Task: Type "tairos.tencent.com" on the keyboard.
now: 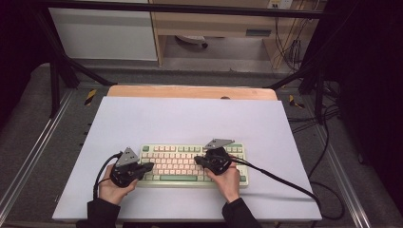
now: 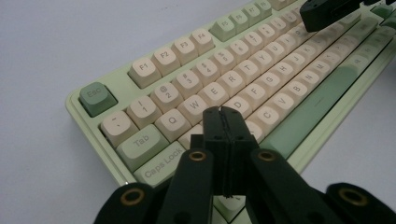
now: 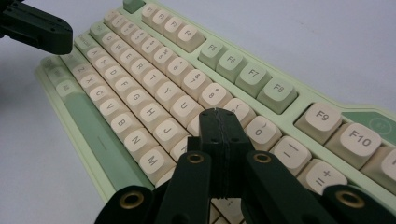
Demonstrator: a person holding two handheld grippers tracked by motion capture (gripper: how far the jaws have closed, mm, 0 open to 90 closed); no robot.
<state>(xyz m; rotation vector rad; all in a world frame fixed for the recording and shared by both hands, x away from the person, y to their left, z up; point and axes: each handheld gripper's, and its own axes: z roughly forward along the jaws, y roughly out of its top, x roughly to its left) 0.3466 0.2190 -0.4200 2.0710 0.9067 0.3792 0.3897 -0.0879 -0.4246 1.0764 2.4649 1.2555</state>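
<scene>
Fingers: both of my pairs are clenched flat together, nothing between them.
Left gripper (image 1: 147, 167): in my left hand (image 1: 114, 186), near-left of the keyboard, its closed tips pointing right over the left end of the keys.
Left tips close up: in the left gripper view my left gripper (image 2: 223, 112) sits above the letter rows by Q, W and the key below them; whether it presses a key I cannot tell.
Right gripper (image 1: 198, 160): in my right hand (image 1: 227, 179), over the right half of the keys, tips pointing left.
Right tips close up: in the right gripper view my right gripper (image 3: 215, 113) hangs over the keys just right of U and J; contact I cannot tell.
Keyboard (image 1: 178, 178): pale green case, cream keycaps, green spacebar, lying flat on the near middle of the white board (image 1: 190, 118), long side left to right.
Table edge (image 1: 190, 91): a wooden strip shows along the far side of the board.
</scene>
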